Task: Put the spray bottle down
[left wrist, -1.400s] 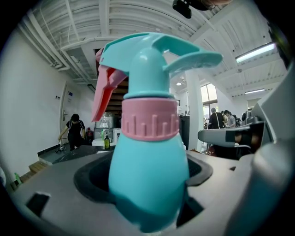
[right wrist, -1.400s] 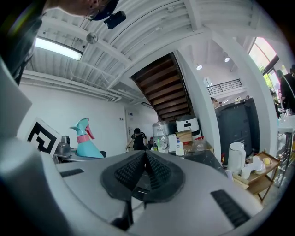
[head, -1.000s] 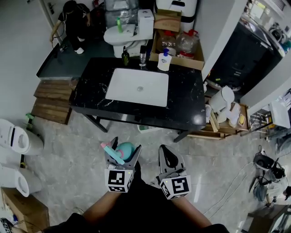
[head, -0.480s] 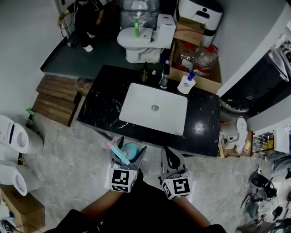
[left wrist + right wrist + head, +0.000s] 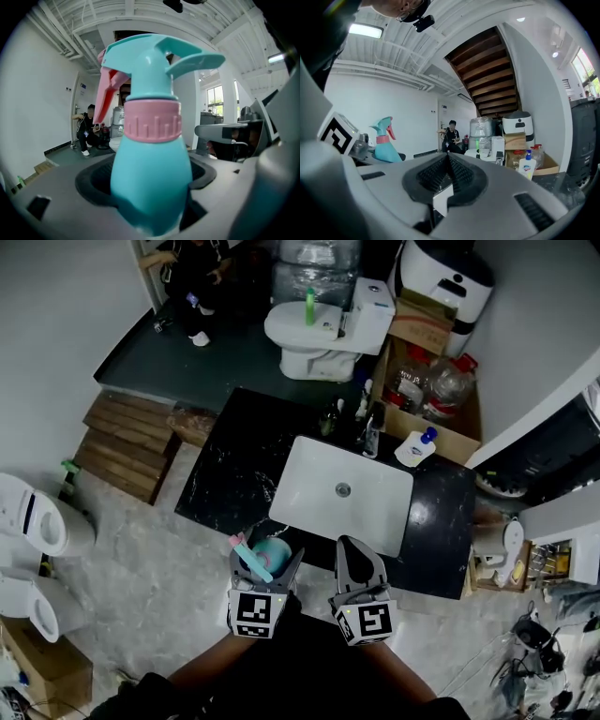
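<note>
The turquoise spray bottle (image 5: 263, 553) with a pink collar and pink trigger is held upright in my left gripper (image 5: 261, 561), which is shut on its body just short of the counter's near edge. It fills the left gripper view, spray bottle (image 5: 150, 164) standing between the jaws. In the right gripper view the same spray bottle (image 5: 386, 143) shows at the left. My right gripper (image 5: 354, 561) is shut with nothing between its jaws, beside the left one, its tip over the black counter (image 5: 239, 474).
A white sink basin (image 5: 342, 493) is set in the counter, with dark bottles (image 5: 370, 432) and a white pump bottle (image 5: 414, 448) at its far edge. Behind stand a toilet (image 5: 323, 329), a cardboard box (image 5: 427, 381) and a person (image 5: 192, 282). Wooden steps (image 5: 122, 451) lie at left.
The counter and sink have drawn closer and shifted right in the head view. Both grippers now reach the counter's near edge. The left still holds the bottle.
</note>
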A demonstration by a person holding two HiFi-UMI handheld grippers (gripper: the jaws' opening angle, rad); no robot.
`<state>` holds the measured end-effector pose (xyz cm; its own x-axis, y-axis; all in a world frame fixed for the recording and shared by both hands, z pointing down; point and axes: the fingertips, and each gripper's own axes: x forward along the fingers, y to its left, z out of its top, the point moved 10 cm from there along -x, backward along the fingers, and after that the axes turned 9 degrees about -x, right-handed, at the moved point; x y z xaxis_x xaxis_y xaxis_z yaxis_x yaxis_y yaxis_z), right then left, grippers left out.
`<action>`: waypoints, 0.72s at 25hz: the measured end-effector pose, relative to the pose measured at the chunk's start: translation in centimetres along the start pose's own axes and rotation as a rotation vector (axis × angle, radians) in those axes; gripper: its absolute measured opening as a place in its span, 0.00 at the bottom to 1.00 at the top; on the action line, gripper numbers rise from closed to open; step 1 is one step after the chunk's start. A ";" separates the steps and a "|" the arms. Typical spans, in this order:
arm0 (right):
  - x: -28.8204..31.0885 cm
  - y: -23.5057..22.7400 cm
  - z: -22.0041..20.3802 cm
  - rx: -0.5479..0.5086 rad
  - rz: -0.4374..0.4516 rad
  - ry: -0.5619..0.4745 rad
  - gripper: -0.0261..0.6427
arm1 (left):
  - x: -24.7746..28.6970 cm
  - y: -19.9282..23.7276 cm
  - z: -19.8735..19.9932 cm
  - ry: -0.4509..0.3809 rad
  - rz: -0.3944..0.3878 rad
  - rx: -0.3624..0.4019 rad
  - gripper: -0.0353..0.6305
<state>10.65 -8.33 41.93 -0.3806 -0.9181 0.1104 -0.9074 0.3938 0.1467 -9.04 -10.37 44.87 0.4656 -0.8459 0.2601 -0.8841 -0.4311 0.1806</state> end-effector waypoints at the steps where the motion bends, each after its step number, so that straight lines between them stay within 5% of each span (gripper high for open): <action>1: 0.7 0.1 -0.3 0.002 -0.007 0.008 0.06 | 0.2 0.4 0.0 0.001 0.002 -0.002 0.68; 12: 5.4 0.6 -0.8 0.008 0.029 0.039 0.06 | 1.9 2.4 -0.1 -0.022 0.013 -0.027 0.68; 18: 6.4 0.7 -0.9 -0.006 0.102 0.021 0.06 | 1.8 3.7 -1.4 0.003 0.120 -0.031 0.68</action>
<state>7.73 -13.91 43.67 -0.4667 -0.8723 0.1457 -0.8632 0.4851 0.1398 -11.41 -13.06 47.39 0.3566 -0.8900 0.2843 -0.9318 -0.3169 0.1767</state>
